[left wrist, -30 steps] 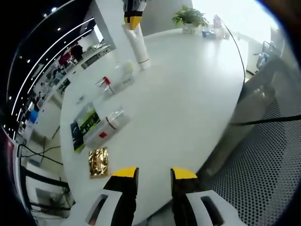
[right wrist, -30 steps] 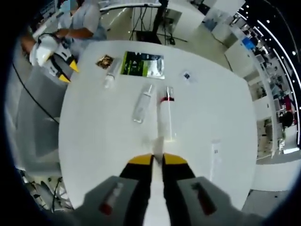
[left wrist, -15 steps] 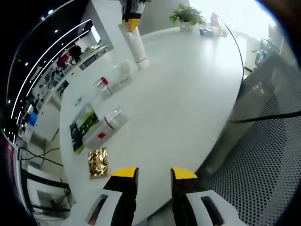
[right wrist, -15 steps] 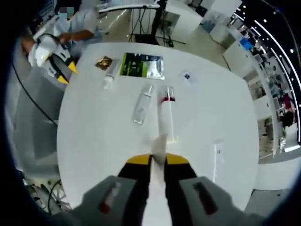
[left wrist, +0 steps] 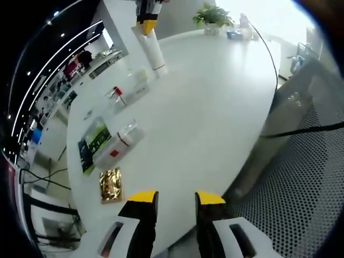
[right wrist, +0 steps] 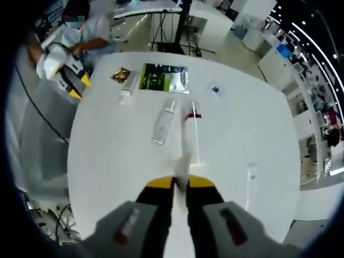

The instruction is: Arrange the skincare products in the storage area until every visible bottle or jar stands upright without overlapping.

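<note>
My right gripper (right wrist: 180, 181) is shut on the flat end of a white tube (right wrist: 183, 161). In the left gripper view the tube (left wrist: 152, 49) hangs upright below the right gripper (left wrist: 146, 21), cap end down at the white table (left wrist: 215, 107). A clear bottle (right wrist: 164, 121) and a clear bottle with a red band (right wrist: 192, 124) lie flat just beyond the tube. Farther off, a white bottle (right wrist: 127, 88) also lies on its side. My left gripper (left wrist: 176, 198) stands open over the table's near edge with nothing between its fingers; a person holds it (right wrist: 72, 75).
A green sachet (right wrist: 164, 79), a gold packet (right wrist: 120, 74) and a small sachet (right wrist: 216, 88) lie flat on the table. A potted plant (left wrist: 212, 16) stands at the far end. A perforated chair back (left wrist: 301, 177) is by the table edge.
The right gripper and its tube have shifted slightly up and left in the left gripper view. The hold on the tube is the same, and the left jaws stay open.
</note>
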A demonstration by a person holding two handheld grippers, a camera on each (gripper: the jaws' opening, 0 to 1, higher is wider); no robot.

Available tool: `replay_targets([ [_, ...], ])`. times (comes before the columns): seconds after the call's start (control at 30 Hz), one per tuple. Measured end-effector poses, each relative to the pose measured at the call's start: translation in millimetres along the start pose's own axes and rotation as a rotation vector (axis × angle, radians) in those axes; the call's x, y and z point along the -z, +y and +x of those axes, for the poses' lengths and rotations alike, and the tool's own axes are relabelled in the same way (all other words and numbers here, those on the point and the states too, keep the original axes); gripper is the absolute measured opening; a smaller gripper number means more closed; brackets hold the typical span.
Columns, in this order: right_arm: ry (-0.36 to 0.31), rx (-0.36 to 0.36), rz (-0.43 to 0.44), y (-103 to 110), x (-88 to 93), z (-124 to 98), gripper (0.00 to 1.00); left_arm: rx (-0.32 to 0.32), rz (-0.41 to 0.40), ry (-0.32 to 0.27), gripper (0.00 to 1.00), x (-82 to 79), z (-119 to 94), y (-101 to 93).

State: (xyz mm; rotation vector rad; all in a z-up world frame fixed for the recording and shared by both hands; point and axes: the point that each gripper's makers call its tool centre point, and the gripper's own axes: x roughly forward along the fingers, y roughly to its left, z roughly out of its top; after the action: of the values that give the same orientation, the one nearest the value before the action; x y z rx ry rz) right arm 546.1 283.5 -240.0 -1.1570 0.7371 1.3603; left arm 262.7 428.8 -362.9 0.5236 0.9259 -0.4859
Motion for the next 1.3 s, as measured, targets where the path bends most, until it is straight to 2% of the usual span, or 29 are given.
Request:
replay_targets([
  [0.1, -0.041, -0.004, -0.017, -1, -5.1, 1, 0.07, 0.003, -0.002, 0.004, 0.28, 0.6, 0, -0.5],
  [0.33, -0.055, 0.003, -0.029, -4, -9.6, 2, 0.09, 0.006, -0.003, 0.011, 0.28, 2.1, 0, -1.3],
  [0.37, -0.056, 0.000, -0.025, -3, -9.8, 2, 0.12, 0.006, -0.003, 0.012, 0.28, 2.1, 0, -1.3],
  [0.47, -0.065, 0.000, 0.042, 2, -8.6, -2, 0.31, 0.006, -0.004, 0.012, 0.28, 2.3, 0, -1.3],
  [0.5, -0.064, 0.002, 0.036, 4, -7.7, -5, 0.30, 0.006, -0.003, 0.012, 0.28, 2.4, 0, -1.2],
  [0.53, -0.093, 0.050, 0.018, 0, -10.2, -11, 0.29, 0.006, -0.002, 0.012, 0.28, 2.4, 0, -1.3],
  [0.57, -0.101, 0.051, 0.037, 4, -9.5, -15, 0.30, 0.005, -0.003, 0.011, 0.28, 2.0, 0, -1.2],
  [0.63, -0.150, 0.078, 0.134, 9, -10.9, -33, 0.34, 0.005, -0.003, 0.010, 0.28, 1.7, 0, -1.1],
  [0.77, -0.240, 0.104, 0.198, 18, -15.3, -60, 0.45, 0.007, 0.000, 0.010, 0.28, 1.6, 0, -1.3],
  [0.8, -0.283, 0.139, 0.218, 20, -14.4, -75, 0.45, 0.008, 0.001, 0.009, 0.28, 1.5, 1, -1.7],
  [0.93, -0.289, 0.227, 0.252, 23, 6.8, -106, 0.50, 0.011, 0.005, 0.010, 0.28, 1.2, 0, -2.4],
  [1.03, -0.316, 0.267, 0.283, 25, 14.7, -130, 0.52, 0.015, 0.010, 0.013, 0.28, 1.8, 0, -3.7],
  [1.13, -0.401, 0.266, 0.315, 29, 5.1, -160, 0.53, 0.019, 0.017, 0.015, 0.28, 1.3, 0, -5.6],
  [1.3, -0.432, 0.332, 0.288, 36, -8.6, -206, 0.54, 0.012, 0.007, 0.006, 0.28, 0.0, 0, -3.7],
])
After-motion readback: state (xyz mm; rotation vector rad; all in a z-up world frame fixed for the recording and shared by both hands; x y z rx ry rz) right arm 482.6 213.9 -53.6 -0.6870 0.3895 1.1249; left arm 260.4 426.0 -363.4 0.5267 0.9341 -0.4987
